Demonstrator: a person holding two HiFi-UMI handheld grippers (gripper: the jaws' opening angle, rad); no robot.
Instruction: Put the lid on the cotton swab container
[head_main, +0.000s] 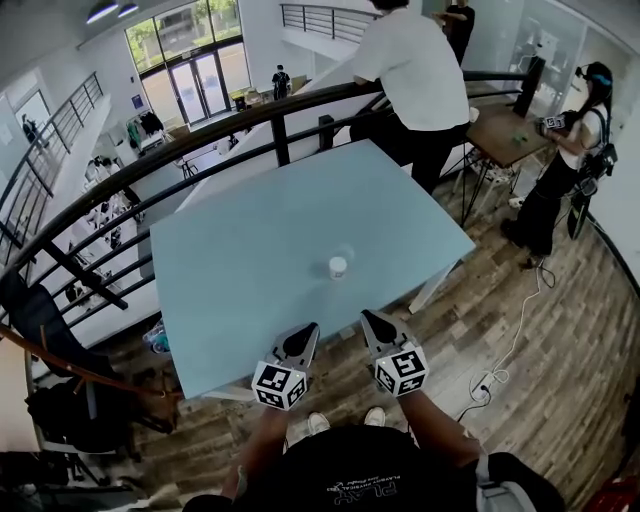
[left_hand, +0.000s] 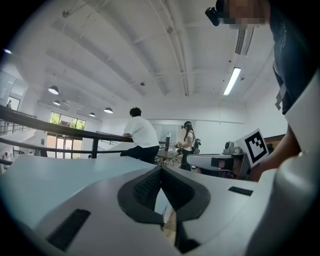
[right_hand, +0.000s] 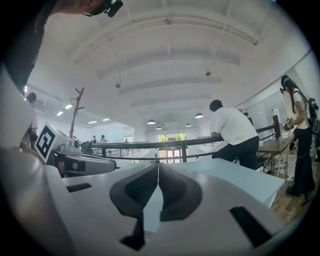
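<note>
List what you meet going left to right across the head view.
Black chair → left gripper → cotton swab container → right gripper → person with a headset.

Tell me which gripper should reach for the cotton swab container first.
Right, narrowly. The right gripper sits slightly nearer the cotton swab container than the left gripper; both are shut and empty.

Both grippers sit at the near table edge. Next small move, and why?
Probably open the right gripper and ease it toward the small white cylindrical container. The container stands just ahead on the light blue table, and both that gripper and the left gripper are shut and empty.
</note>
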